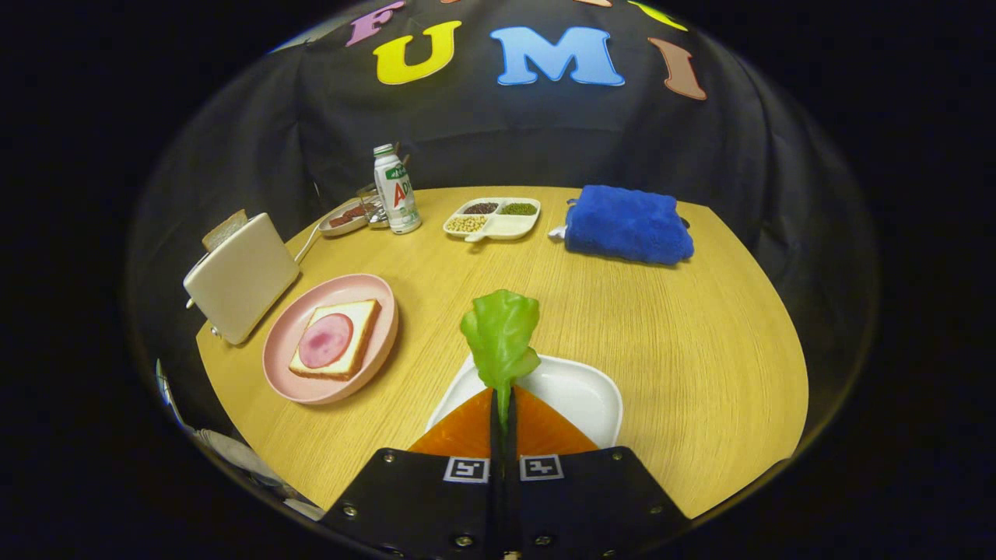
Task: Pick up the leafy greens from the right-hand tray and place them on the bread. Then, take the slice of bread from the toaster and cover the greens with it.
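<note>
Round wood table (700, 350) w/ toaster (241, 280), pink plate (284, 342), white tray (583, 397), bottle (397, 190), divided dish (510, 227), blue towel (629, 224).

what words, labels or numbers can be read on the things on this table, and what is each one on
bottle: printed label, too small and blurred to read.
gripper: two square black-and-white code marks on its body, patterns, not words.
toaster, pink plate, white tray, blue towel: no text.
The gripper's fingers are shut on the leafy greens, which bear no text.
</note>
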### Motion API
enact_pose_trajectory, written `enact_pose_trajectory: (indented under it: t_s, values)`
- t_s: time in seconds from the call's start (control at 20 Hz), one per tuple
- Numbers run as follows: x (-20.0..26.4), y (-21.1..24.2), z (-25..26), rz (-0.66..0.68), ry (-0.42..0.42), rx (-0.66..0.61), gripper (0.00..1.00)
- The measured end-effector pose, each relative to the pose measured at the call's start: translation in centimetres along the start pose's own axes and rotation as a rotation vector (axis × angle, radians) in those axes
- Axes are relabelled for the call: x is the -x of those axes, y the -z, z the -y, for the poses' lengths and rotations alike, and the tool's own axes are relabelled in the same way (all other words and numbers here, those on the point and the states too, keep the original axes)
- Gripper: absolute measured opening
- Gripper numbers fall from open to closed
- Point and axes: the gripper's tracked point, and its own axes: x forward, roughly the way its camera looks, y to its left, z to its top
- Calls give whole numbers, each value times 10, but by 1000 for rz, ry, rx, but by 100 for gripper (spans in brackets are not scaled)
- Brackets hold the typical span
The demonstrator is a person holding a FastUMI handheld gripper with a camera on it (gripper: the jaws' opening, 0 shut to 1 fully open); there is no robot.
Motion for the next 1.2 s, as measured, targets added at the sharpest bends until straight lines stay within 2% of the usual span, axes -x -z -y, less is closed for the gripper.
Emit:
enact_pose_trajectory:
  t_s: [0.25,0.5,0.8,1.2]
  values:
    - [9,-32,-54,69,-86,45,0]
    - [-4,-38,-116,65,-204,75,0]
    - [-22,-52,-173,73,-296,106,0]
    - [-52,-51,-214,54,-338,122,0]
